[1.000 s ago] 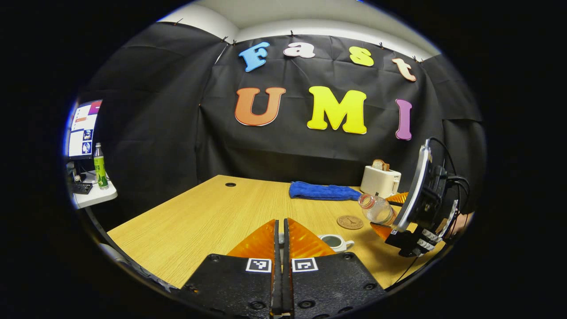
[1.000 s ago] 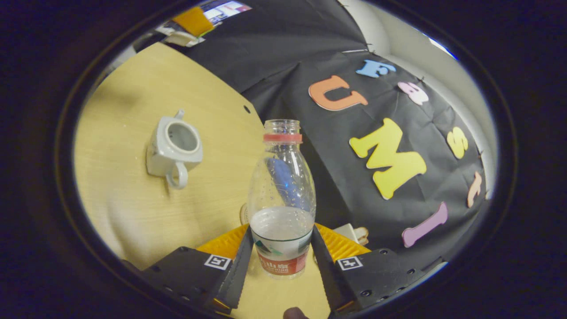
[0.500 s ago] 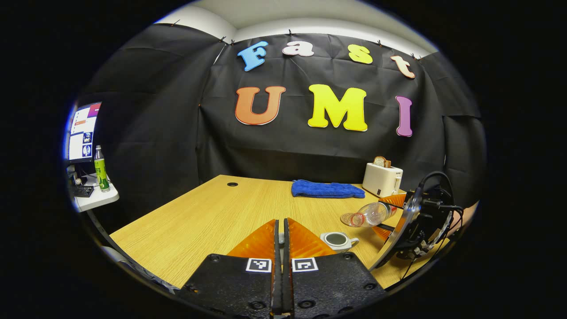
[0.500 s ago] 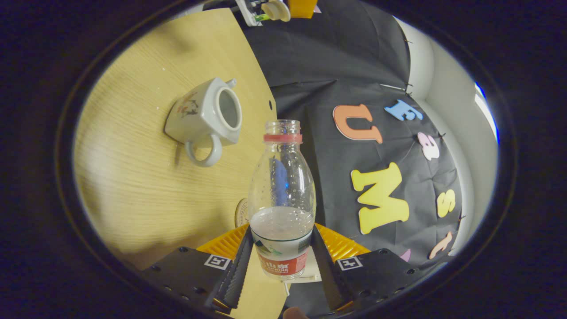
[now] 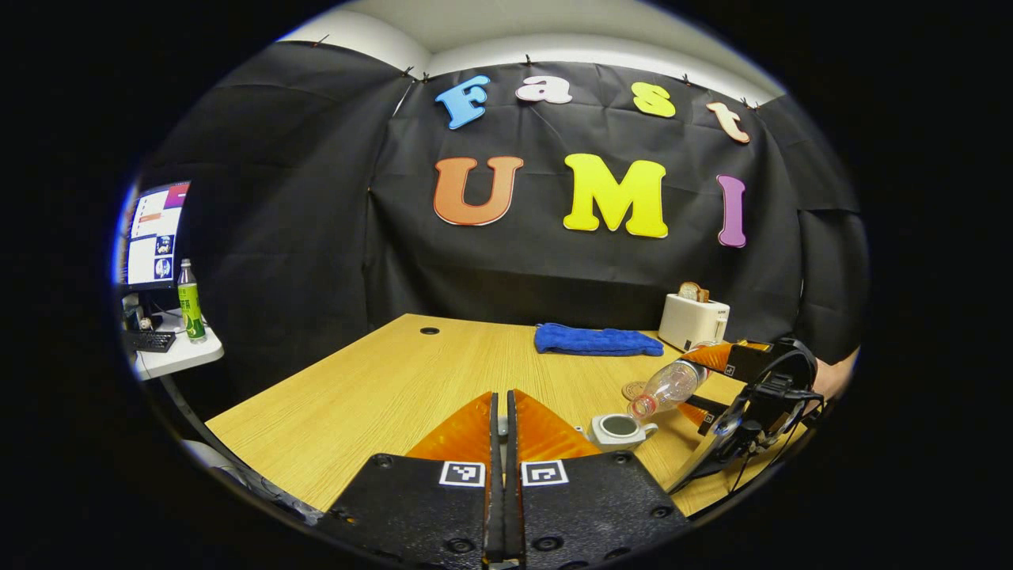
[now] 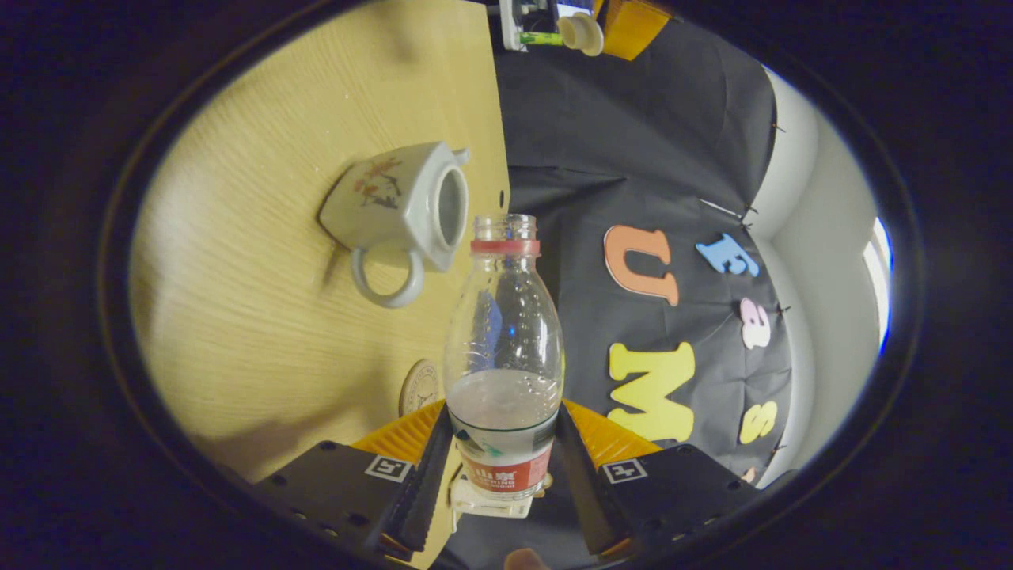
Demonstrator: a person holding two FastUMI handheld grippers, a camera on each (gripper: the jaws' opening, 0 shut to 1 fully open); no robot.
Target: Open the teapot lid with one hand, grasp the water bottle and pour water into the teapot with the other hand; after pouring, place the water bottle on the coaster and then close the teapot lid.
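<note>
My right gripper is shut on the lower part of a clear water bottle with a red neck ring and no cap. In the left gripper view the bottle is tipped mouth down, its mouth just above the open top of the small white teapot, with the right gripper behind it. The teapot stands lidless, and I cannot make out a stream of water. A round brown coaster lies just beyond the pot. My left gripper is shut, a pale sliver of the lid pinched between its fingers.
On the wooden table a blue towel lies at the back, and a white toaster with bread stands to its right. A side table at far left carries a monitor and a green bottle.
The right gripper has tipped the bottle further over and brought its mouth down from beside the coaster to just above the teapot's opening. The left gripper has hardly moved.
</note>
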